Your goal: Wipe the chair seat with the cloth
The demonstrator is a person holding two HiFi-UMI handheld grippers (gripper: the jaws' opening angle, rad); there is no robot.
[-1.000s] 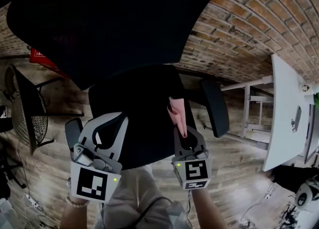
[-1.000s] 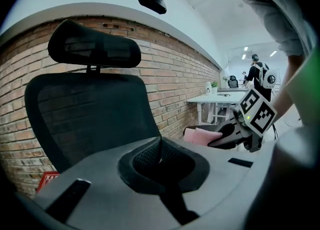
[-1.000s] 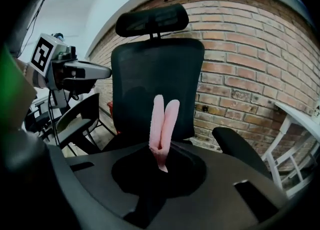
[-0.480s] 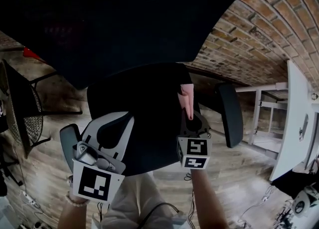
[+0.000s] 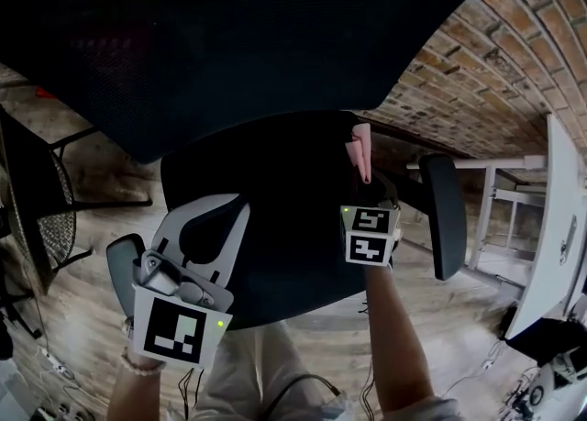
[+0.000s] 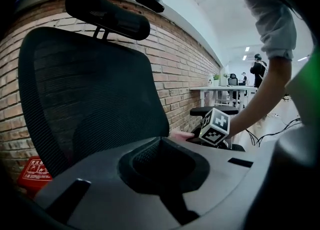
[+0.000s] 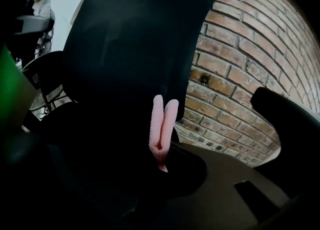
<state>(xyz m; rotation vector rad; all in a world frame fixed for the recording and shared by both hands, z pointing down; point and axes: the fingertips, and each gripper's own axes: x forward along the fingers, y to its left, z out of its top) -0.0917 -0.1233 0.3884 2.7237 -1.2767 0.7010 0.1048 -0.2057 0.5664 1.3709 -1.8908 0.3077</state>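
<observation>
At the right rear edge of the black chair seat (image 5: 275,227), the right tongs (image 5: 364,182) are clamped on a folded pink cloth (image 5: 360,146) beside the backrest (image 5: 229,34). The left tongs (image 5: 209,206) are closed with nothing between them, over the seat's front left.

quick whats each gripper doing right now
left gripper: shut, nothing between its jaws.
right gripper: shut on the pink cloth.

You've got a pale pink cloth (image 5: 361,148) against the black chair seat (image 5: 275,204) and black mesh backrest (image 5: 229,34), a grey left gripper (image 5: 216,225) with a black-and-white square-patterned marker cube (image 5: 179,327), a red-brown brick wall (image 5: 486,61) with pale mortar lines, and a brown wood-grain floor (image 5: 78,295).
</observation>
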